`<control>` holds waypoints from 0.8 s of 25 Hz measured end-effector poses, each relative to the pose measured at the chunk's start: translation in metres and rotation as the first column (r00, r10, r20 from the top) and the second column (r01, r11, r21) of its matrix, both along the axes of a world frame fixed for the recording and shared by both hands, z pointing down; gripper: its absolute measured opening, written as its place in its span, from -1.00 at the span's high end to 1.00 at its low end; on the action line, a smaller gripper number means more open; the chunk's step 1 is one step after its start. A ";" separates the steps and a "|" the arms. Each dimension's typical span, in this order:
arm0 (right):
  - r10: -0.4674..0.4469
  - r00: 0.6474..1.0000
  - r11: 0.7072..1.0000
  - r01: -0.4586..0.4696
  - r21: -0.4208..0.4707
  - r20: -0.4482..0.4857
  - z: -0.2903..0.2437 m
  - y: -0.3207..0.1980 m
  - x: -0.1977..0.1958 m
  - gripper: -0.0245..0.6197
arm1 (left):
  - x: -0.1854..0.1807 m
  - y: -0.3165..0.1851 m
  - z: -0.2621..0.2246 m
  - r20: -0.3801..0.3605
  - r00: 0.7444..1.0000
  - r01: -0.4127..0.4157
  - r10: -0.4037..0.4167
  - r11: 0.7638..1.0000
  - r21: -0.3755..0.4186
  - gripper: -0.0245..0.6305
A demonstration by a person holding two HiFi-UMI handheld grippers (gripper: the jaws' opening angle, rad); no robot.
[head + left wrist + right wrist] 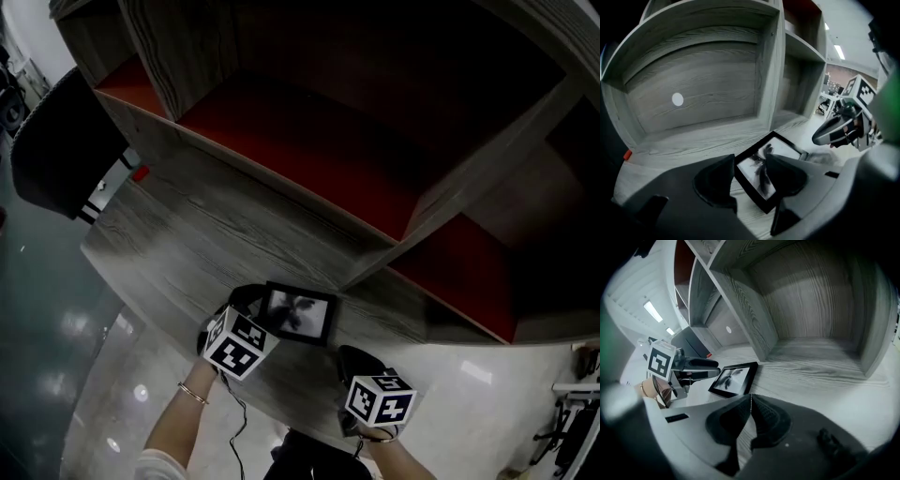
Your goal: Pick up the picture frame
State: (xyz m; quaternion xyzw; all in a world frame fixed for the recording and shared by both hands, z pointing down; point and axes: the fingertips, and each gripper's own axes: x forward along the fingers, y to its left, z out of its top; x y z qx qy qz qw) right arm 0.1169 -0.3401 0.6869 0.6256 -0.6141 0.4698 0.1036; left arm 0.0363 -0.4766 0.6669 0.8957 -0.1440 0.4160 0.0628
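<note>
No legible text, brand, number or sign appears in any view. The marker cube (236, 342) on the left gripper (751, 164), at 7 o'clock in the head view, carries black-and-white square code patterns only. The same applies to the marker cube (380, 398) on the right gripper (751, 399), at 5 o'clock. The round white sticker (678, 99) on the shelf back panel (708, 79), at 9 o'clock in the left gripper view, is blank. The picture frame (300, 314) holds a dark print that bears no lettering.
</note>
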 end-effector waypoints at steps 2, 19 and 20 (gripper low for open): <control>0.004 1.000 1.000 -0.004 -0.002 0.000 0.003 -0.003 0.001 0.82 | 0.004 -0.005 0.002 0.022 0.999 -0.047 0.047 0.999 0.011 0.26; 0.030 1.000 0.999 -0.030 -0.016 -0.003 0.013 -0.010 0.008 0.82 | 0.032 -0.008 0.016 0.121 0.917 -0.383 0.381 0.924 -0.006 0.26; 0.029 1.000 0.999 -0.029 -0.016 -0.004 0.013 -0.011 0.008 0.82 | 0.034 -0.009 0.016 0.120 0.911 -0.397 0.395 0.918 -0.011 0.27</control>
